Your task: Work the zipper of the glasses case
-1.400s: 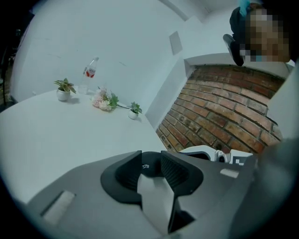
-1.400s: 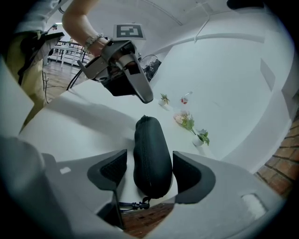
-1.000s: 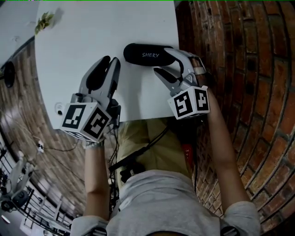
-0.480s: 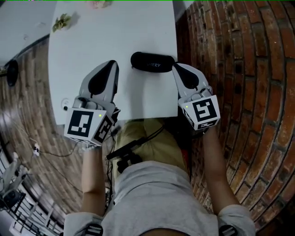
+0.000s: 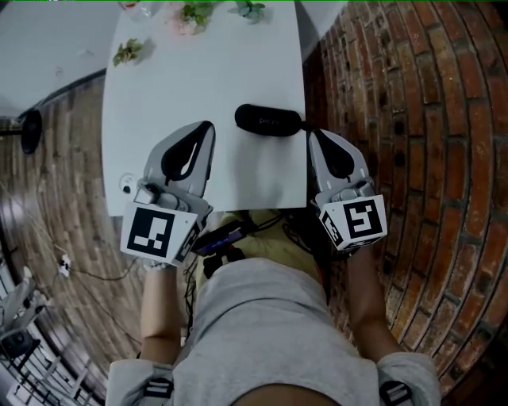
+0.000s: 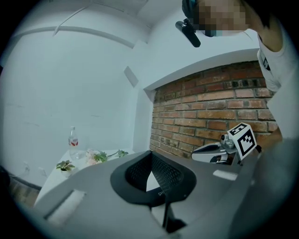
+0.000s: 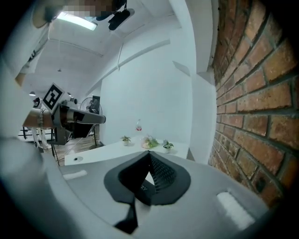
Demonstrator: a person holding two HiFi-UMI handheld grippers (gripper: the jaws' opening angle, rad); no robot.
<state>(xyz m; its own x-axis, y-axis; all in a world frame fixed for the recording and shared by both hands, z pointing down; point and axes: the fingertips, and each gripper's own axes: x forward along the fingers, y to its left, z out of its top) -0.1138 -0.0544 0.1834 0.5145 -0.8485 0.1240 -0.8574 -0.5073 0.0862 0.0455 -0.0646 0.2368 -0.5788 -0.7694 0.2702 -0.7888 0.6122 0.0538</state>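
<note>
The black glasses case [image 5: 268, 120] lies flat on the white table [image 5: 175, 87], near its right edge. Both grippers hang in the air on the near side of it, apart from it. My left gripper [image 5: 208, 127] is shut and empty, left of the case. My right gripper [image 5: 311, 135] is shut and empty too, just off the case's right end. In the left gripper view the closed fingertips [image 6: 150, 155] cover most of the case [image 6: 161, 192], and the right gripper [image 6: 217, 151] shows beside them. In the right gripper view the jaws meet at my right gripper's [image 7: 149, 155] tip.
A brick wall [image 5: 397, 95] runs along the table's right side. Small potted plants [image 5: 190, 14] and a bottle [image 6: 73, 140] stand at the table's far end. A small round fitting [image 5: 127, 186] sits near the front left corner. The person's lap is below the near edge.
Both grippers have risen and drawn back from the case. The right jaws, open at the case's right end a second ago, are now shut; the left jaws have closed too.
</note>
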